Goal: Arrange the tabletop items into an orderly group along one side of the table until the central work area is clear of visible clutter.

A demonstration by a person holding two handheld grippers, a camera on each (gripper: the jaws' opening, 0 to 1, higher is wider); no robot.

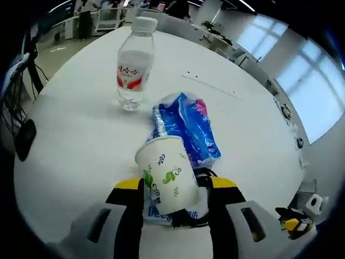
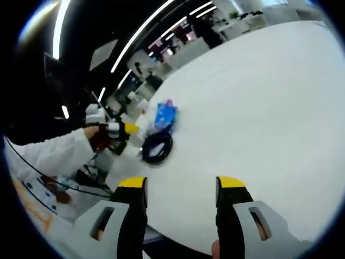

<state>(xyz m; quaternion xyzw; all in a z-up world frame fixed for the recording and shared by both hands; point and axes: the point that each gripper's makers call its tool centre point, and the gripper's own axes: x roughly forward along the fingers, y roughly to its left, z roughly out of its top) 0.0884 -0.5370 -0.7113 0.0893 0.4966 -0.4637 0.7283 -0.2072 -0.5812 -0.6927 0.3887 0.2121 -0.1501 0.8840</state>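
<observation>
A white paper cup [image 1: 166, 175] with green leaf print sits tilted between my left gripper's [image 1: 176, 184] yellow-tipped jaws, which press on both its sides. Just behind it a blue plastic packet [image 1: 190, 125] lies flat, and a black coiled cable [image 1: 204, 174] peeks out under the cup. Farther off, a clear water bottle [image 1: 135, 63] with a red label stands upright. In the right gripper view my right gripper [image 2: 180, 188] hangs open over the white table [image 2: 259, 108], with nothing between its jaws. The cable [image 2: 157, 147] and the packet [image 2: 165, 114] lie beyond it.
A person's white sleeve [image 2: 51, 154] holds the left gripper [image 2: 110, 132] at the table's edge. A dark object [image 1: 25, 138] sits past the table's left rim. Office desks and windows surround the round table [image 1: 81, 124].
</observation>
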